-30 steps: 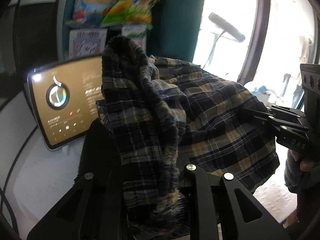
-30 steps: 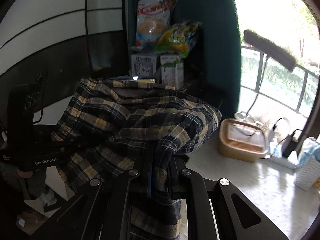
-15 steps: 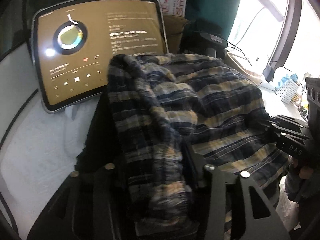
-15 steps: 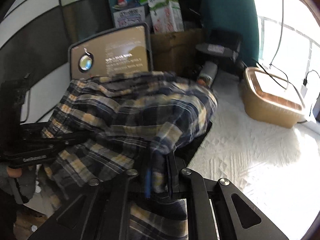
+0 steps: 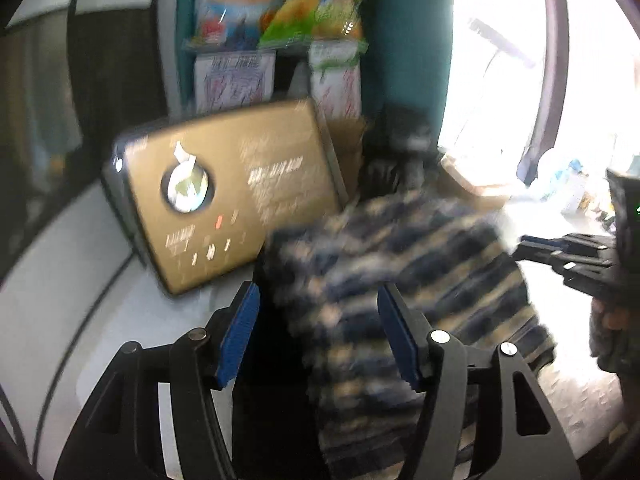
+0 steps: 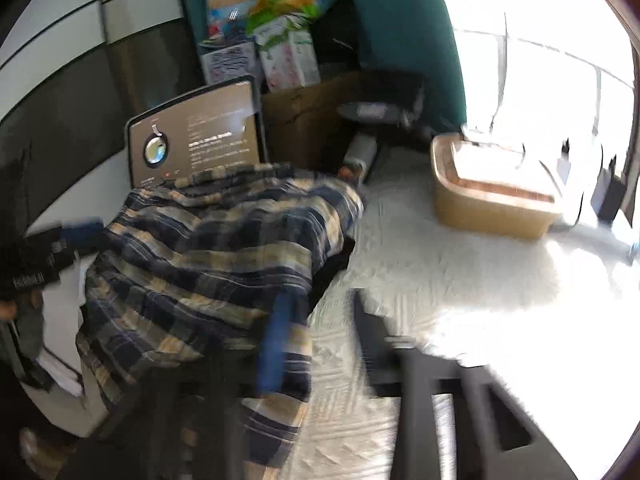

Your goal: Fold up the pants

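1. Your left tool [image 5: 318,324] stands wide open. Its two blue pads [image 5: 240,332] are spread well apart, and the plaid pants [image 5: 400,288] lie between them. Motion blur hides whether either pad touches the cloth, but nothing is pinched.
2. From the right wrist view, the left tool [image 6: 52,248] sits at the left edge of the pants, with its blue pad just beside the fabric.
3. There is one pair of pants [image 6: 216,260]. It lies in a heap on the white textured counter [image 6: 440,280], and its near end hangs over the counter's front edge.
4. Behind the pants, one tablet [image 5: 224,196] leans upright with its screen lit in tan. The same tablet [image 6: 196,140] shows in the right wrist view with the heap's far edge covering its lower rim.
5. Above the tablet stand two boxes [image 5: 236,80], with two snack bags [image 5: 236,0] on top of them.
6. Your right tool [image 6: 320,332] is also wide open. Its left finger, with the blue pad, is on or over the near fold of the pants; its right finger is over bare counter. It grips nothing.
7. In the left wrist view, the right tool [image 5: 568,256] shows at the right edge of the heap.
8. One tan tub [image 6: 492,196] sits on the counter to the right, well apart from the pants.
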`<state>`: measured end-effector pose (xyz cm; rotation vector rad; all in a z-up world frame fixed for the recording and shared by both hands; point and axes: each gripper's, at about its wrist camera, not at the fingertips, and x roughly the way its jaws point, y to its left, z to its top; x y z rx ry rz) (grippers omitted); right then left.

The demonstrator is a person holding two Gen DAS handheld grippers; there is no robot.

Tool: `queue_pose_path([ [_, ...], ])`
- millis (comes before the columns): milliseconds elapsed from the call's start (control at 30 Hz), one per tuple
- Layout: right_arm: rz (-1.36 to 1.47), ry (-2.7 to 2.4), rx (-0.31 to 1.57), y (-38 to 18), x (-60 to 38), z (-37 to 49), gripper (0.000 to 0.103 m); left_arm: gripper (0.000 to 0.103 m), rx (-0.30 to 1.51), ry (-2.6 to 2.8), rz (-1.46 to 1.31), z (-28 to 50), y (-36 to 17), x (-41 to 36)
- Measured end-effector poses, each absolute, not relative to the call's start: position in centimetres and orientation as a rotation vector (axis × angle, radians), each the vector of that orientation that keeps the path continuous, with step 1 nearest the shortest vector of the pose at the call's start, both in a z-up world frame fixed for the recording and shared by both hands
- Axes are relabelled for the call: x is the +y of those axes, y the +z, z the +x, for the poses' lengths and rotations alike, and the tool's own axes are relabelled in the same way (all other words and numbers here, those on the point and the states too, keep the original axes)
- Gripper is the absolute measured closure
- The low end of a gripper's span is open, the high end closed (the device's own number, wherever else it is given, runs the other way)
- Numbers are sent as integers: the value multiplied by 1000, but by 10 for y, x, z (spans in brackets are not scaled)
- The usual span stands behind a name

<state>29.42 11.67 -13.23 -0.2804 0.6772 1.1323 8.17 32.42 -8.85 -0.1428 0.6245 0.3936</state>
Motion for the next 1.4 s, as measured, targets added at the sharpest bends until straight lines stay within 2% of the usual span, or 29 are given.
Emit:
queue_pose_path([
  [133,-339,1198,607,-118,143,292,85,41,619,331,-124,108,-86,320],
  [400,-401,1160,736,-163,186,307,85,41,813,272,-275,148,-148,338],
  [500,-385,1141,727,-158,179,303,85,41,808,300,-260,145,-150,334],
  [700,-370,1091,702,-135,146,291,85,39,682,311,-213,120,-116,298],
  [733,-362,1081,697,-129,136,289,85,35,665,308,-208,118,-111,293],
  [800,-349,1064,690,-121,122,287,85,19,629,290,-202,111,-103,279],
  [1400,-274,888,654,-101,-22,257,85,17,612,162,-121,93,-98,164],
])
